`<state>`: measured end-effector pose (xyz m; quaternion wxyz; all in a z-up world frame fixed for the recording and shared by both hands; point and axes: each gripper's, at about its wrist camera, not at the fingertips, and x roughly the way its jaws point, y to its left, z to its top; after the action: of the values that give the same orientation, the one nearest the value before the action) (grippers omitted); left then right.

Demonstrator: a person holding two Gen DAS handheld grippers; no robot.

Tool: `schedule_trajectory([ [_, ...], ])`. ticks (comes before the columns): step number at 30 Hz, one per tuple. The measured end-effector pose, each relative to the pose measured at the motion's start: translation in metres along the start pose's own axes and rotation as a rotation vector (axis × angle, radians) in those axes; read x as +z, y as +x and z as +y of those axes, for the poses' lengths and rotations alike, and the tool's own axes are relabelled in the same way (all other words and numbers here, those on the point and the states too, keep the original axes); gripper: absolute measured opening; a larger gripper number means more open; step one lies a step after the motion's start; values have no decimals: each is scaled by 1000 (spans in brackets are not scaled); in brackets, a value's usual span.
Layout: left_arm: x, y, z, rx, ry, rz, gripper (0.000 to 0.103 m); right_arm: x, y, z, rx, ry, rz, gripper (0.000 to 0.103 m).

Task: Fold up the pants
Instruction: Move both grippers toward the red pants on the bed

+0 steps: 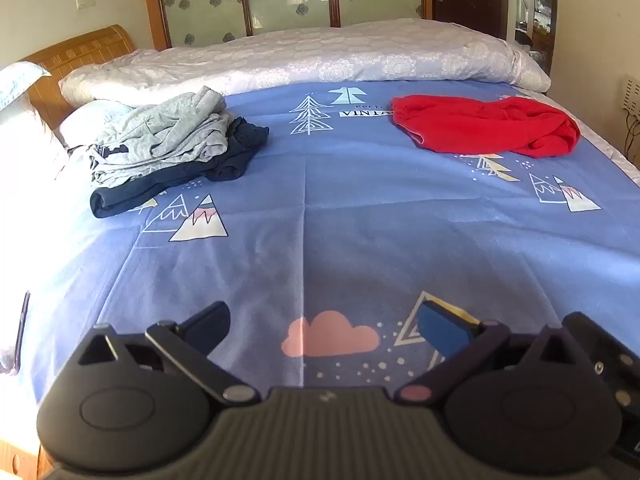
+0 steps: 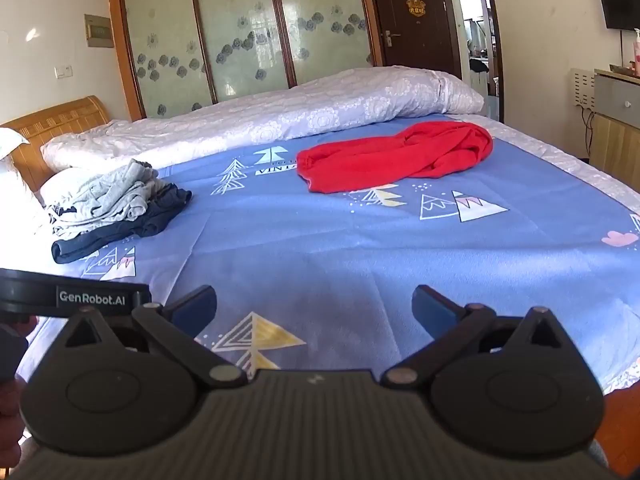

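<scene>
Bed (image 1: 320,208): red pants (image 1: 484,126); GenRobot.AI band (image 2: 72,298) right view only

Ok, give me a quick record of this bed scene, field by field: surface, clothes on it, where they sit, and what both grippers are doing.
surface: bed with blue patterned sheet
bedding: white quilt bunched along the far side
unfolded garment: red pants, crumpled, far right
other clothes: grey garment lying on a dark navy garment, far left
left gripper: open, empty, above the sheet
right gripper: open, empty, above the sheet
task state: folding not yet begun
</scene>
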<state>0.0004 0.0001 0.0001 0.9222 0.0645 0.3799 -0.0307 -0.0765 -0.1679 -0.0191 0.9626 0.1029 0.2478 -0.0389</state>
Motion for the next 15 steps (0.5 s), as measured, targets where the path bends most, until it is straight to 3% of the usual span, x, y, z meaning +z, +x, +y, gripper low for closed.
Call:
schedule_trajectory([
  [6, -2, 11, 5, -28, -34, 17, 103, 6, -4, 3, 2, -1, 2, 103],
  [9, -8, 14, 8, -37, -46, 5, 103, -8, 11, -3, 10, 3, 13, 103],
  [13, -18, 25, 17, -91, -65, 41, 103, -12, 22, -3, -1, -8, 22, 103],
  [15, -25, 31, 20, -166, -44, 62, 103, -1, 20, -8, -12, -17, 40, 97],
])
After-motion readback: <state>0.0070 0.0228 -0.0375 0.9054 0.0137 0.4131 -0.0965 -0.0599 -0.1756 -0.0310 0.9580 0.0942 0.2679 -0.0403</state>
